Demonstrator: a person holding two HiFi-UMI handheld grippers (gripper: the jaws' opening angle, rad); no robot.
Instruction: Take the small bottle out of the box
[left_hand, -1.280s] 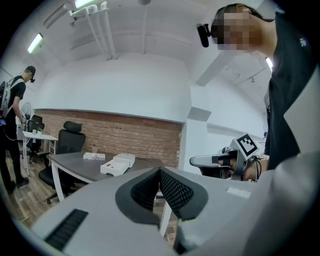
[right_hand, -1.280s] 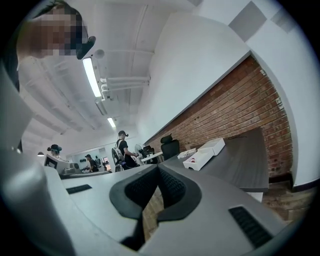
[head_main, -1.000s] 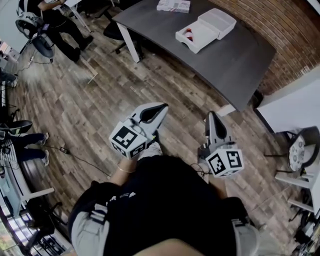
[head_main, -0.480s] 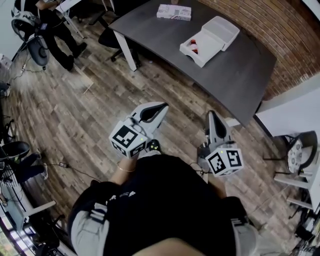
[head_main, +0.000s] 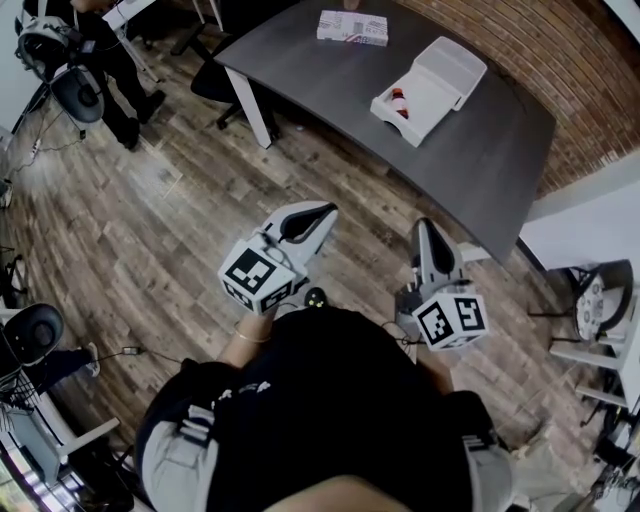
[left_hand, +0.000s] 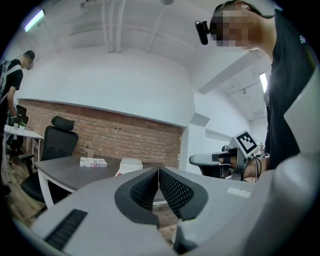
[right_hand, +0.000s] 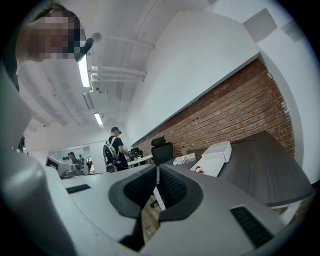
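Observation:
An open white box (head_main: 428, 85) lies on the dark grey table (head_main: 480, 140), with its lid folded back. Inside it lies the small bottle (head_main: 398, 97), showing a red cap. The box (right_hand: 216, 159) and bottle (right_hand: 199, 169) also show far ahead in the right gripper view. Both grippers are held at waist height over the wooden floor, well short of the table. My left gripper (head_main: 322, 210) is shut and empty, its pads (left_hand: 150, 187) meeting. My right gripper (head_main: 422, 226) is opening, with only a thin slit and nothing between its pads (right_hand: 172, 187).
A flat printed carton (head_main: 351, 27) lies at the table's far end. A black office chair (head_main: 215, 80) stands by the table leg. People stand at the upper left (head_main: 95, 40). A white counter (head_main: 590, 215) and a chair (head_main: 600, 300) are on the right.
The table and box have shifted a little right and down in the head view as the person steps forward. Both grippers keep the same pose in front of the body.

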